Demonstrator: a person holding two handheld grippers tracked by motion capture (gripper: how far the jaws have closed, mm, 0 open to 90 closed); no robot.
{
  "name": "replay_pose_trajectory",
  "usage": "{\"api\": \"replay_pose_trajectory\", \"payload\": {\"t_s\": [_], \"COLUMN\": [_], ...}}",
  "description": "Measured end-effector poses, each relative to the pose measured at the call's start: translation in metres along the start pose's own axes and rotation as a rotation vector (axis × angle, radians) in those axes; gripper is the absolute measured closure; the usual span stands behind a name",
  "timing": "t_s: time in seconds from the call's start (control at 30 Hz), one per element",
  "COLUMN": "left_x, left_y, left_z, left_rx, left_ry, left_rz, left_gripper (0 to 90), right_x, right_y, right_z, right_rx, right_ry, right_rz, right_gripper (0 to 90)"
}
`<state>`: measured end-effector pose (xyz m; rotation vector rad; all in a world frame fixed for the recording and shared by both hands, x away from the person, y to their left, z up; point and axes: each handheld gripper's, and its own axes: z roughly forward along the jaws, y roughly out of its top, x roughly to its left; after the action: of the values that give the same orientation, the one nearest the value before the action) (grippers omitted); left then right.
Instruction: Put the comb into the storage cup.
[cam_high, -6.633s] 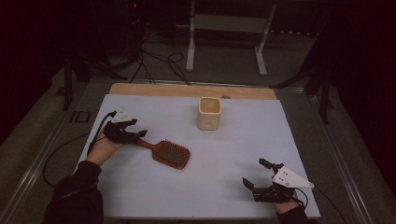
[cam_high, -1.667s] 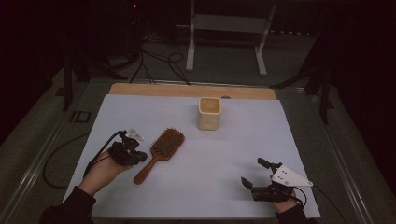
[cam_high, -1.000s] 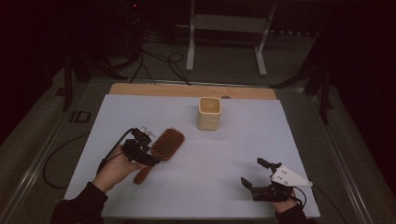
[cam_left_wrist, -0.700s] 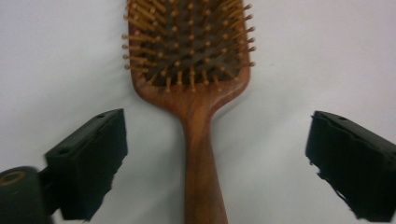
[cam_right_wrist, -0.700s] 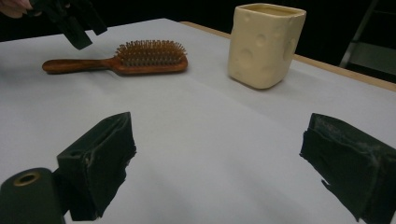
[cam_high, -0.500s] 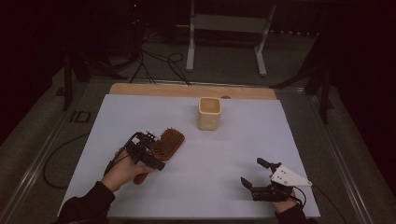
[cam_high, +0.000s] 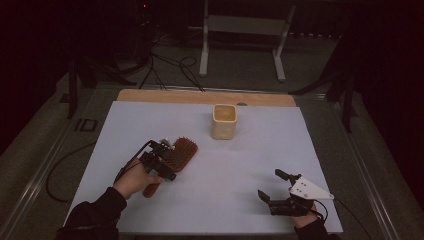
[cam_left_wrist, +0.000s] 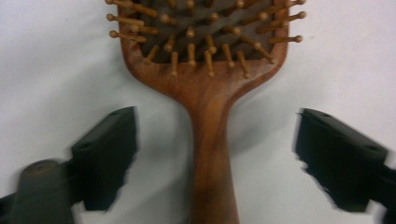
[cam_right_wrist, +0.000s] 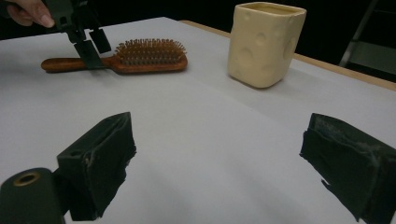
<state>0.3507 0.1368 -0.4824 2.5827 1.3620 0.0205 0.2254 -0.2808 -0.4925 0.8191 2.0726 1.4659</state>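
On the table's left half, brush (cam_high: 176, 156) lying flat, bristles up, left tool (cam_high: 165, 162) straddling its handle, jaws just closing yet apart from the wood, cup (cam_high: 223, 121) at 1 o'clock, right tool (cam_high: 274, 187) spread, resting at 4 o'clock.

Showing a reddish-brown wooden hairbrush (cam_left_wrist: 208, 100), grain streaked darker along the handle, with lighter tan pins over a dark pad. Sitting on a pale, plain bluish-white desk (cam_high: 300, 150) edged by a light wood strip at the far side. Standing nearby, a cream-yellow cup (cam_high: 224, 121) dimpled with shallow round hollows. Appearing matte black, the left hand-held gripper (cam_high: 162, 161) and the right hand-held gripper (cam_high: 272, 187), the latter carrying a light grey plate. Wearing dark sleeves.
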Motion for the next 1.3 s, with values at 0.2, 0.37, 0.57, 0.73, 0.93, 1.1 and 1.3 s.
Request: {"api": "replay_pose_trajectory", "payload": {"t_s": [0.2, 0.37, 0.57, 0.73, 0.93, 1.1, 1.3], "left_x": [-0.001, -0.003, -0.009, -0.014, -0.008, -0.006, -0.007], "left_y": [0.002, 0.001, 0.0, 0.002, 0.003, -0.001, -0.007], "left_z": [0.006, 0.007, 0.007, 0.009, 0.008, 0.008, 0.008], "left_rx": [0.024, 0.02, 0.023, 0.039, 0.045, 0.016, -0.034], "left_ry": [0.007, 0.037, 0.079, 0.088, 0.051, 0.038, 0.042], "left_rz": [0.021, 0.031, 0.049, 0.056, 0.008, 0.004, 0.021], "left_gripper": [36.6, 46.6, 57.5, 66.2, 72.7, 73.4, 73.6], "right_x": [0.0, 0.0, 0.0, 0.0, 0.001, 0.001, 0.001], "right_y": [0.0, 0.0, 0.0, 0.0, 0.001, 0.001, 0.001], "right_z": [0.0, -0.001, 0.0, 0.001, 0.001, 0.0, 0.001], "right_rx": [-0.002, -0.001, -0.001, -0.001, 0.002, -0.003, -0.001], "right_ry": [0.001, 0.0, 0.0, 0.0, 0.001, 0.004, 0.003], "right_rz": [0.003, 0.003, 0.001, 0.001, -0.005, -0.004, -0.002], "right_gripper": [8.5, 8.5, 8.4, 8.4, 8.4, 8.5, 8.5]}}
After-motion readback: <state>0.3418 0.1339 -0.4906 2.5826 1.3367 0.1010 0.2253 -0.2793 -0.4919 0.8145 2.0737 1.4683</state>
